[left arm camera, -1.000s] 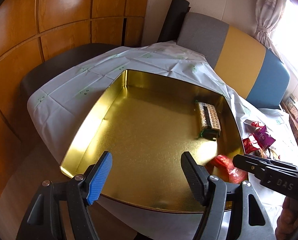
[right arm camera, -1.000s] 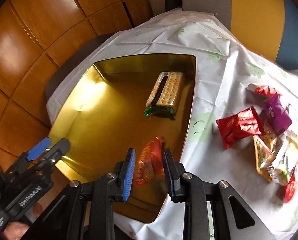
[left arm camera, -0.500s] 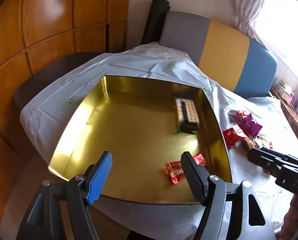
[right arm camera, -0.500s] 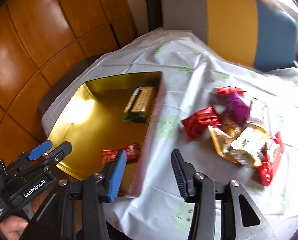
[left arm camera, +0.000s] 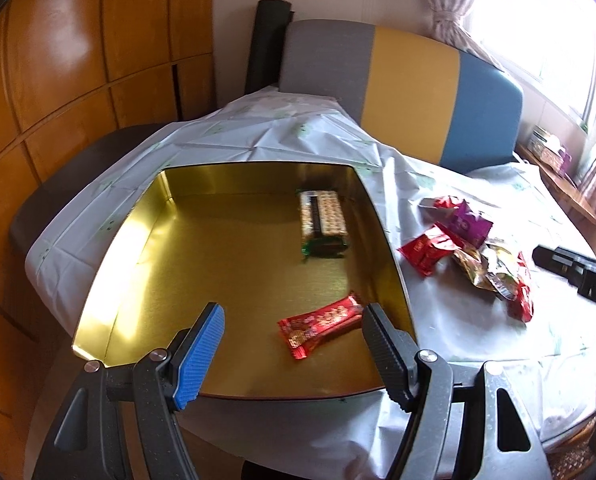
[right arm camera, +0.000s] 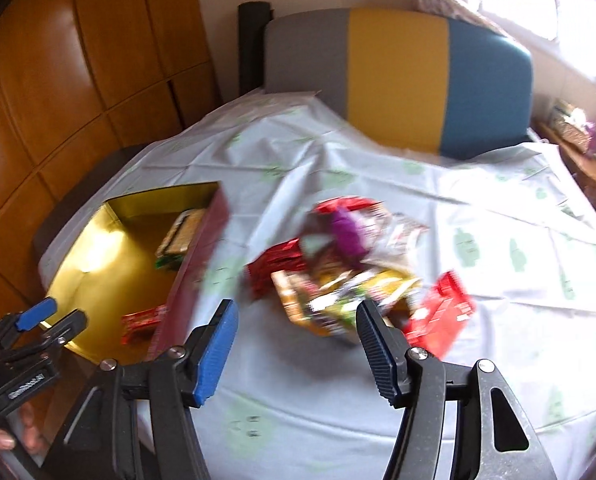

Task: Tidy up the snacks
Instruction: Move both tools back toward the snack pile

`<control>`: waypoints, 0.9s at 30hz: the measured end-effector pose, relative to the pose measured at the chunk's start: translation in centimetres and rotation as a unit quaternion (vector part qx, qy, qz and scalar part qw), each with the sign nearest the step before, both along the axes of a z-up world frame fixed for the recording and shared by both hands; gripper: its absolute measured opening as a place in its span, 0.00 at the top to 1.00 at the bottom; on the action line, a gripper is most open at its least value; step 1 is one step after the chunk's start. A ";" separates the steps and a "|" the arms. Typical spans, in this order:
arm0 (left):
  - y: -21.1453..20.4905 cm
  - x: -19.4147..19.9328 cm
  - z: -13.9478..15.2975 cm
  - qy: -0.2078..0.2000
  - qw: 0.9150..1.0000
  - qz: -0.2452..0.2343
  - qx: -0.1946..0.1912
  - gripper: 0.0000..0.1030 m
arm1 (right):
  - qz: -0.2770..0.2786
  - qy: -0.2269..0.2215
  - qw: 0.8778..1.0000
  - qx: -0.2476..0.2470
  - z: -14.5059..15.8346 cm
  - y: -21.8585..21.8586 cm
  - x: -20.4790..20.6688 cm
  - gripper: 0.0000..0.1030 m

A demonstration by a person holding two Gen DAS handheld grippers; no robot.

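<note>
A gold tin box (left arm camera: 154, 280) sits on the table's left side. Inside lie a cracker pack (left arm camera: 322, 220) at the far right and a red snack packet (left arm camera: 322, 326) near the front right. My left gripper (left arm camera: 292, 344) is open and empty, above the box's near edge. My right gripper (right arm camera: 294, 340) is open and empty, hovering just in front of a pile of loose snack packets (right arm camera: 350, 276) on the white tablecloth; it also shows in the left wrist view (left arm camera: 478, 256). The box shows at the left of the right wrist view (right arm camera: 98, 264), which is blurred.
A white patterned tablecloth (left arm camera: 478, 336) covers the round table. A grey, yellow and blue chair back (left arm camera: 410, 92) stands behind it. Wooden wall panels (left arm camera: 78, 60) are at the left. A window with a curtain (left arm camera: 538, 20) is at the right.
The right gripper released the red packet into the box, opened wide and swung right toward the snack pile. The left gripper pulled back a little; it stays open.
</note>
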State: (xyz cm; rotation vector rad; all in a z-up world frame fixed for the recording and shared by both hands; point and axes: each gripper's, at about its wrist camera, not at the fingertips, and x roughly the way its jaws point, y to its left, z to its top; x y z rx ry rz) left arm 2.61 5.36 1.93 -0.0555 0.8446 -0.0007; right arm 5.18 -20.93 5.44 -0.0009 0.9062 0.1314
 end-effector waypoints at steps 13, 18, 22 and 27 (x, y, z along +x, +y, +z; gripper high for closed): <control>-4.1 0.7 0.0 0.013 0.998 -0.067 0.010 0.30 | -0.090 -0.012 0.994 -0.063 1.5 -11.5 2.0 0.32; -5.7 1.4 0.3 0.019 0.996 -0.092 0.006 0.33 | -0.150 0.000 0.987 -0.049 -0.9 -16.4 3.0 0.31; -7.2 2.3 0.4 0.026 0.992 -0.123 0.013 0.43 | -0.201 0.063 0.977 -0.014 -3.9 -19.2 3.5 0.31; -9.1 4.2 -0.1 0.043 0.985 -0.162 0.037 0.58 | -0.202 0.047 0.978 0.013 -3.1 -19.6 3.3 0.31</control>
